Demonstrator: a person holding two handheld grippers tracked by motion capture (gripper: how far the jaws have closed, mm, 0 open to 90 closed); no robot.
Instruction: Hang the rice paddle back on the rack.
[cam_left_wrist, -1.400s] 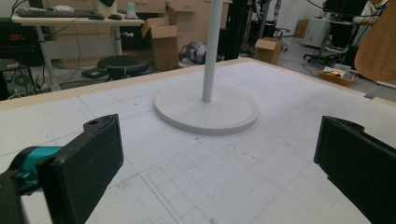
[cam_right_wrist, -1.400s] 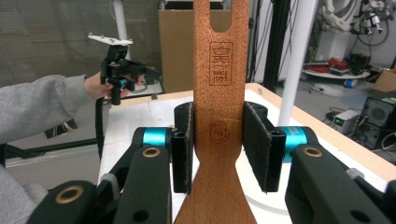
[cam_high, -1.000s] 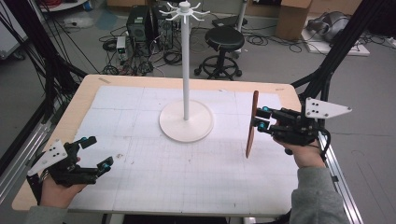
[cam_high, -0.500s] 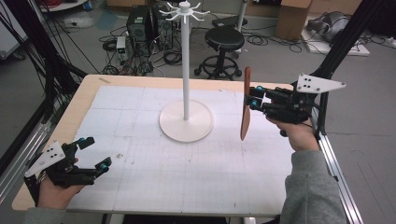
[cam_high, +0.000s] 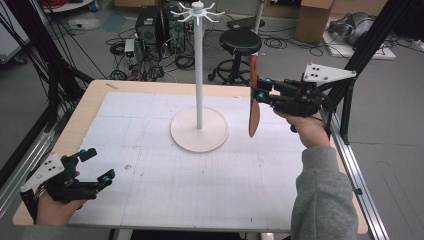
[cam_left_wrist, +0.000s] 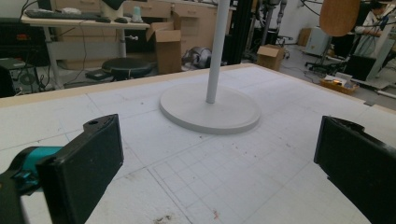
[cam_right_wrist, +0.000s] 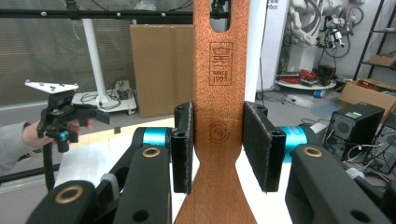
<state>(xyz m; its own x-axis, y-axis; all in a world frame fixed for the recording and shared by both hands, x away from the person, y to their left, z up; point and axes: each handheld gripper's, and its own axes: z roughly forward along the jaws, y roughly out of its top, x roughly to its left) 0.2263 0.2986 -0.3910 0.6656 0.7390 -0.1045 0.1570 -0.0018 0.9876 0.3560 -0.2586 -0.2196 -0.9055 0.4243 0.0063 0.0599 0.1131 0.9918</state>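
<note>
Wooden spatula (cam_high: 254, 97) hangs upright in the air beside the white hook stand (cam_high: 199, 75), the right gripper (cam_high: 260, 89) clamped on its handle. Lift until the handle hole reaches a top hook, keeping it vertical. The left gripper (cam_high: 97, 165) rests wide open, holding nothing, near the table's (cam_high: 90, 105) front corner.

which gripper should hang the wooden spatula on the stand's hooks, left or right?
Right. The right gripper already clamps the wooden spatula upright, raised beside the stand. The left gripper is open, low at the table's near corner.
</note>
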